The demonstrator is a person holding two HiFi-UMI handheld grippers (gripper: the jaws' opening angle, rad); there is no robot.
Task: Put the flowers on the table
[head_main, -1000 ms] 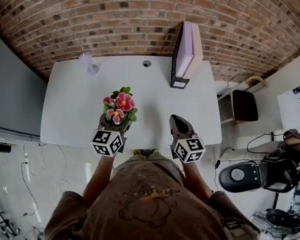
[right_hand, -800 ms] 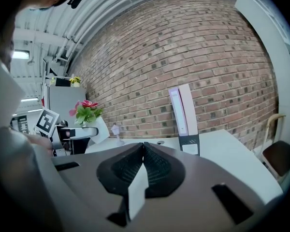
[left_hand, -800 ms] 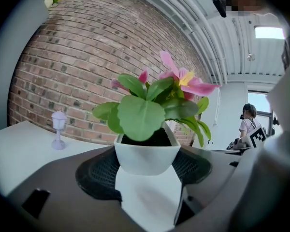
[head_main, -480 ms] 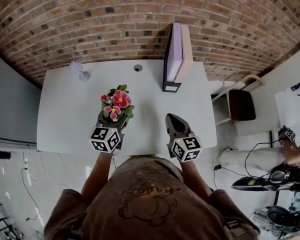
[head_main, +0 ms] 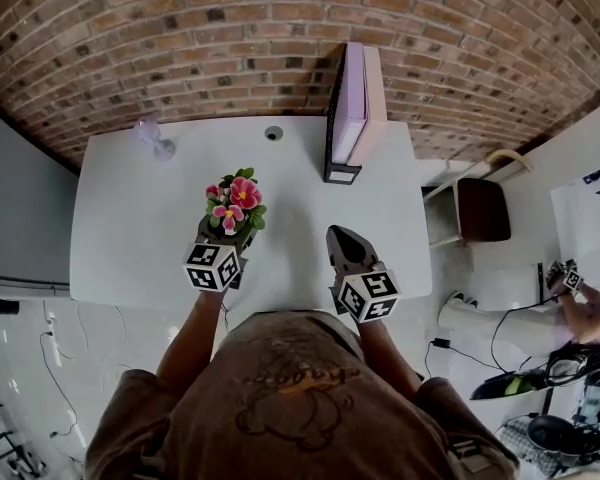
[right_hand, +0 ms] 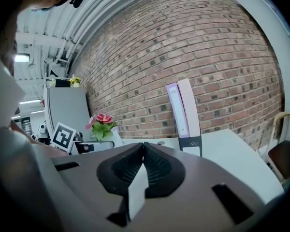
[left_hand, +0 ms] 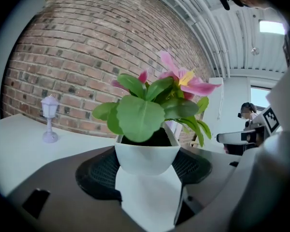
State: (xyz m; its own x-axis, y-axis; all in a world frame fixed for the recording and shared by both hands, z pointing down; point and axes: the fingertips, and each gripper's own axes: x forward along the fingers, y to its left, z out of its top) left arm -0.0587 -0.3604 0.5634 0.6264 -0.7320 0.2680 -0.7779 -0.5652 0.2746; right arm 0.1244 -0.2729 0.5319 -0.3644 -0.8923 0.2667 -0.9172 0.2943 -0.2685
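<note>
Flowers in left hand-held gripper, slightly farther forward

Table middle free; file holder back-right; perhaps lamp back-left.

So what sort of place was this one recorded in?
Probably an office or a lab workspace. A white table stands against a bare brick wall, an upright file holder sits on the table, and a chair stands alongside.
</note>
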